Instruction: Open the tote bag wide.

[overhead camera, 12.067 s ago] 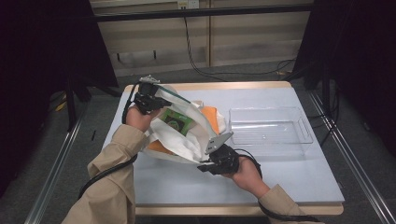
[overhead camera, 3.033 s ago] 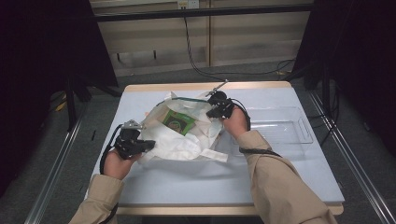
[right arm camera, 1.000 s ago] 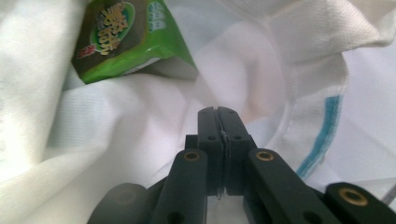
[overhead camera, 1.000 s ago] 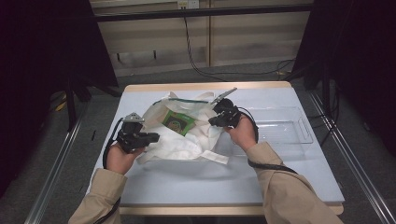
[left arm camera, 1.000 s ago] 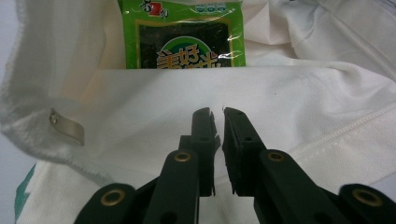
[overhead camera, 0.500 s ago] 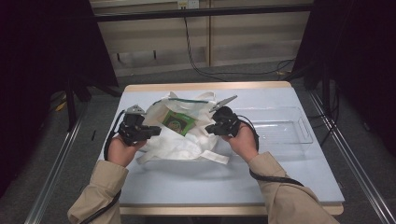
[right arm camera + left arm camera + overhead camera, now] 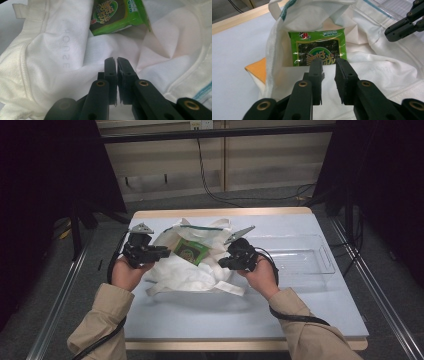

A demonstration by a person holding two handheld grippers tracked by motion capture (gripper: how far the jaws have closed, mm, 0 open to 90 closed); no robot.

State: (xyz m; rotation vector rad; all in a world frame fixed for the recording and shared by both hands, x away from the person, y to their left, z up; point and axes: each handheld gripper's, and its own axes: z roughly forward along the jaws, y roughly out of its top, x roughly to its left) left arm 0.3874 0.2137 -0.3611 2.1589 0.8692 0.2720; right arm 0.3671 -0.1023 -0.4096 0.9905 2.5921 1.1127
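White fabric of the tote bag (image 7: 192,267) lies slumped on the table (image 7: 200,315), its mouth spread between the two grippers, with the green seaweed snack packet (image 7: 320,48) already resting inside, just beyond the left gripper (image 7: 329,67). An orange item (image 7: 257,70) shows under the bag's edge. The left gripper's jaws have just been opening; they stand slightly apart with nothing between them. The right gripper (image 7: 115,65) hangs over the cloth, its jaws nearly together, pinching no fabric. Loading looks partly done; the clear plastic tray (image 7: 305,255) lies bare. The packet bears Chinese characters; faint mirrored lettering shows through the cloth, unreadable.
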